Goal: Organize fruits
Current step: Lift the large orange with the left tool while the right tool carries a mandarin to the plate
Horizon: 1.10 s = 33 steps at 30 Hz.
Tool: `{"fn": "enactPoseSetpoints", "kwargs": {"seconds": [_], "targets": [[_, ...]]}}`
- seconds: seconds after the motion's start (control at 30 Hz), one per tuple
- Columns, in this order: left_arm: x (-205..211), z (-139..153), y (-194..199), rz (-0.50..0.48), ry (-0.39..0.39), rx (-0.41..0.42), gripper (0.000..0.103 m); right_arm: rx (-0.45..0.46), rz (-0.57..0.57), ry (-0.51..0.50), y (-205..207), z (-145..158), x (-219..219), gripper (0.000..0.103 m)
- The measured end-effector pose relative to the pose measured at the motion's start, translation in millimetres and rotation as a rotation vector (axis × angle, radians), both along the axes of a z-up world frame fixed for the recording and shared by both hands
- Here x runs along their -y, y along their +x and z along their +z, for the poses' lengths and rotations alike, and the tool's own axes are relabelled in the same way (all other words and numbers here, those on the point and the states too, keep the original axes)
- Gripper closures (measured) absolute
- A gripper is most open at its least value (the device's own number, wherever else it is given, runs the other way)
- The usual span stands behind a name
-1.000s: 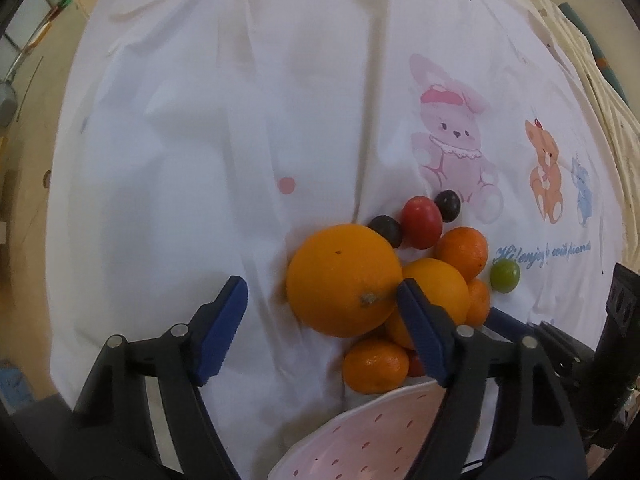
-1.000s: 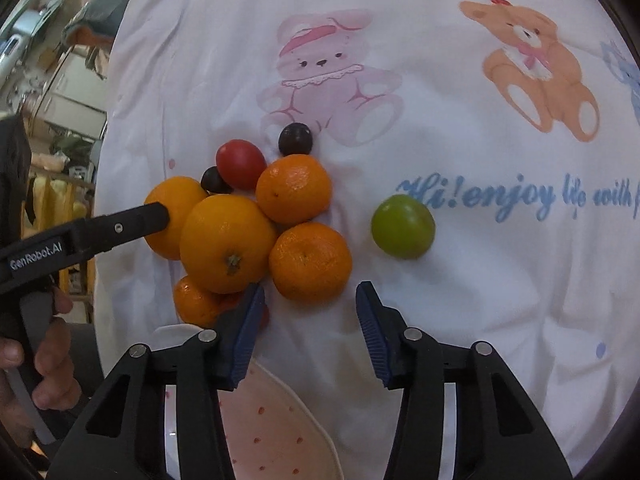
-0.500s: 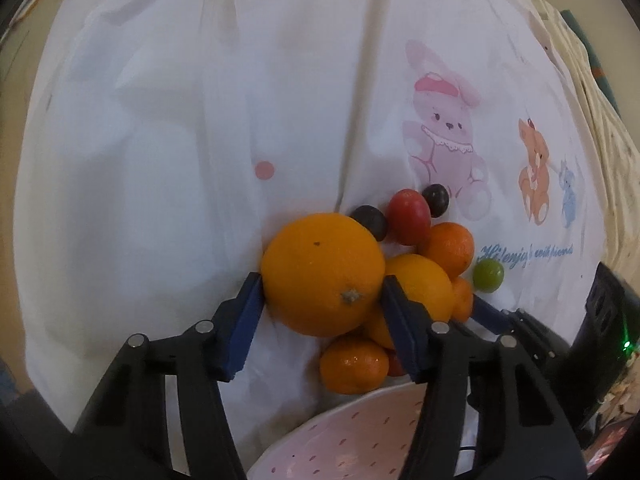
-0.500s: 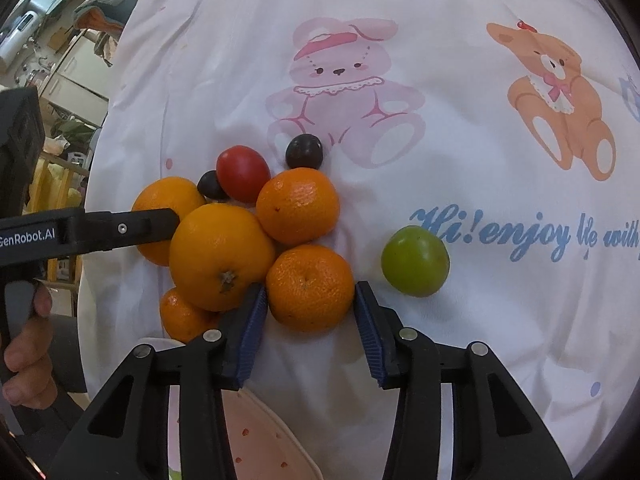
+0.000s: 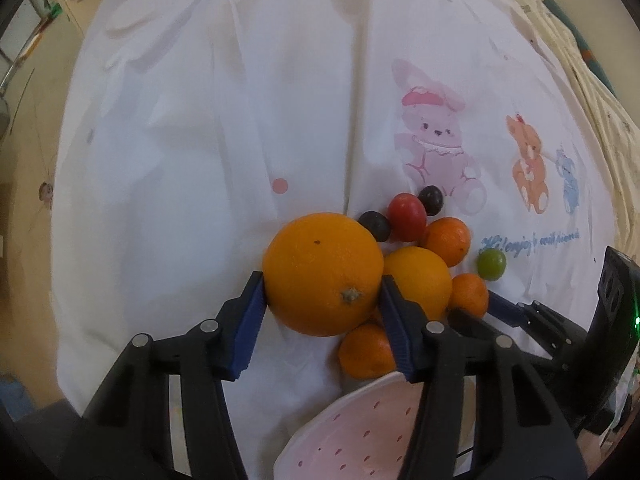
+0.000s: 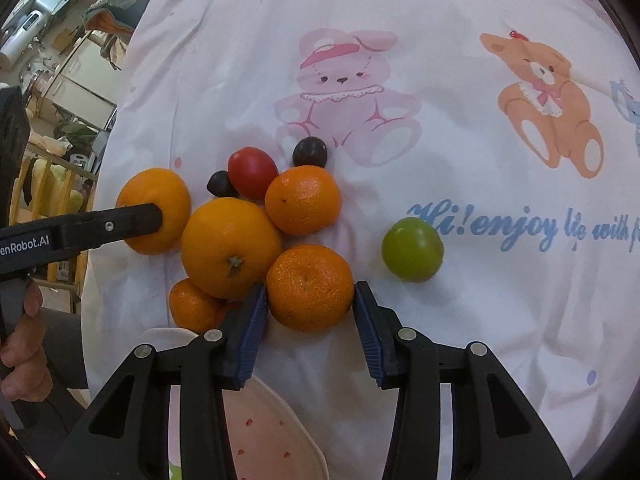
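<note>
Fruits, one heap on white cartoon-print cloth (image 6: 480, 320), just beyond pink speckled plate (image 6: 264, 432). Left gripper (image 5: 322, 292): fingers clamped on large orange (image 5: 322, 274) at heap's left edge. Right gripper (image 6: 308, 300): pads pressed on mandarin (image 6: 310, 286) at heap's right. Risk, judged: lifting either may set neighbours touching it rolling off. Count: two oranges, three mandarins, one red tomato (image 6: 253, 172), two dark plums, one green fruit (image 6: 412, 249) apart, right of heap
</note>
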<state>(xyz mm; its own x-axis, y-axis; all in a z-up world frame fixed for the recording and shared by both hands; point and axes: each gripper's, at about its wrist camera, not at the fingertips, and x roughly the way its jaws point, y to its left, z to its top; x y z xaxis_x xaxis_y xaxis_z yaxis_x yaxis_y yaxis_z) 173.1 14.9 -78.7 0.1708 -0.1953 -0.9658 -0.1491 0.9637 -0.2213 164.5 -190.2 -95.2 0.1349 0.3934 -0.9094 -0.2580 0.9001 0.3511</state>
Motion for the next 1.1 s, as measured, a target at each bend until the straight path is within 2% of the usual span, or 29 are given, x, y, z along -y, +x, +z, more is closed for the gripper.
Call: {"fn": "enactPoseSetpoints", "kwargs": {"seconds": [0.13, 0.3, 0.43, 0.53, 0.63, 0.67, 0.73, 0.87, 0.97, 1.1], "targets": [[3, 19, -15, -0.049, 0.009, 0.039, 0.052, 0.017, -0.011, 0.011, -13, 14, 8, 0.057], [9, 42, -47, -0.129, 0.007, 0.097, 0.052, 0.067, 0.008, 0.036, -39, 45, 11, 0.057], [8, 49, -72, -0.154, -0.053, 0.092, 0.052, 0.072, 0.023, 0.056, -68, 58, 10, 0.057], [15, 50, -91, -0.195, -0.045, 0.093, 0.052, 0.072, 0.037, 0.06, -88, 62, 7, 0.057], [29, 42, -110, -0.285, -0.079, 0.049, 0.052, 0.05, 0.017, 0.061, -114, 51, 11, 0.057], [33, 36, -118, -0.305, -0.117, 0.015, 0.052, 0.024, 0.002, 0.071, -123, 43, 14, 0.057], [37, 27, -128, -0.312, -0.144, -0.022, 0.052, -0.007, -0.012, 0.062, -135, 31, 17, 0.057], [53, 10, -148, -0.361, -0.092, -0.07, 0.052, -0.027, 0.01, 0.05, -153, 26, 14, 0.057], [60, 3, -155, -0.386, -0.086, -0.092, 0.051, -0.045, 0.041, 0.06, -158, 23, 7, 0.057], [62, -5, -160, -0.384, -0.056, -0.109, 0.051, -0.07, 0.118, 0.028, -168, 12, -9, 0.057]]}}
